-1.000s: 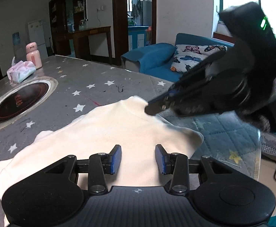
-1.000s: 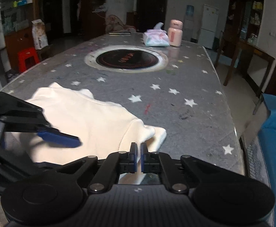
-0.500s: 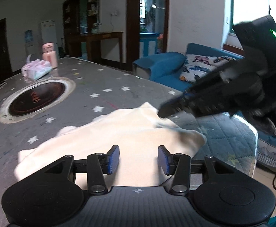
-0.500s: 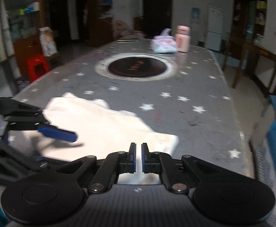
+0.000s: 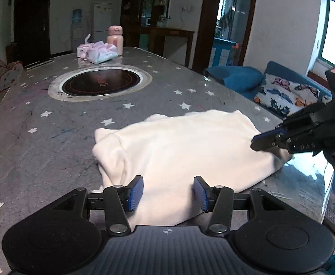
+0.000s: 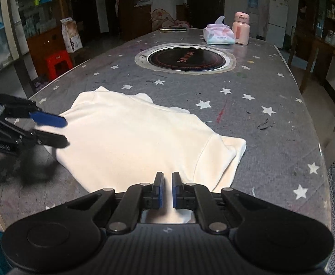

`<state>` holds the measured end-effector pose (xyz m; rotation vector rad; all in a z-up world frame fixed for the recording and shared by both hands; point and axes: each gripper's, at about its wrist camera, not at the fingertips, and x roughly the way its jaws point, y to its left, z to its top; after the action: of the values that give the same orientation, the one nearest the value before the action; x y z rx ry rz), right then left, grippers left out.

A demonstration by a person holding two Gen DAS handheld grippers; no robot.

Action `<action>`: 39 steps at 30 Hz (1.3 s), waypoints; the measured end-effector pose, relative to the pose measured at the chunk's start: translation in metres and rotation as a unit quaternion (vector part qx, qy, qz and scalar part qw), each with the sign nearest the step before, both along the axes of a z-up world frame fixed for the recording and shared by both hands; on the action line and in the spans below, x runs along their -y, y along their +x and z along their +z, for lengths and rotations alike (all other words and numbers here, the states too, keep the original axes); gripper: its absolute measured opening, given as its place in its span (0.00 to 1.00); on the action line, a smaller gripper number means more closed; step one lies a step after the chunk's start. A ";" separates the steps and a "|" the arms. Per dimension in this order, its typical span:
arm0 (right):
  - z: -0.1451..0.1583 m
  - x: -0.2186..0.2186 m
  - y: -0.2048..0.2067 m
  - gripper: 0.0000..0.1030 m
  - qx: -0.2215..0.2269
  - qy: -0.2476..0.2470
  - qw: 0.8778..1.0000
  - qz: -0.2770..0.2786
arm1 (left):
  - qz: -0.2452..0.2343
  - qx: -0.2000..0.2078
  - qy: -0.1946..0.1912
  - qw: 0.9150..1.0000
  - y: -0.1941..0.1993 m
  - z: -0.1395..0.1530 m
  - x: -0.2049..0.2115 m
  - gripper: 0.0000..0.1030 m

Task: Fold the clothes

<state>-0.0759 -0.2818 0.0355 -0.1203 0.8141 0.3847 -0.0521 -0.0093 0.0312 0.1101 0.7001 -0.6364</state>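
Note:
A cream garment lies folded on the grey star-patterned table; it also shows in the right wrist view. My left gripper is open and empty, hovering over the garment's near edge. It shows from the side in the right wrist view, fingers apart at the garment's left edge. My right gripper has its jaws a narrow gap apart with no cloth between them, above the garment's near edge. It shows in the left wrist view over the garment's right corner.
A round inset cooktop sits mid-table. A tissue pack and pink bottle stand at the far end. The table edge is close on the right, with a blue sofa beyond. A red stool stands left.
Both grippers have pulled back from the garment. The right gripper's jaws have parted slightly. The garment has settled flat on the table.

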 end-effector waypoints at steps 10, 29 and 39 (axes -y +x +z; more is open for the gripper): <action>-0.001 0.001 0.000 0.06 0.000 0.000 1.000 -0.001 | 0.069 -0.019 -0.045 0.996 0.027 0.012 -0.024 0.44; -0.001 -0.002 -0.002 0.08 0.002 -0.004 1.000 0.000 | 0.127 0.009 0.003 0.992 0.049 -0.009 -0.030 0.01; 0.008 -0.002 0.002 0.13 0.016 -0.014 1.000 0.001 | 0.125 0.045 0.031 0.991 0.042 0.006 -0.028 0.03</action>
<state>-0.0740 -0.2798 0.0432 -0.1536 0.7889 0.3733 -0.0104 0.0182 0.0370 0.1070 0.6340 -0.3678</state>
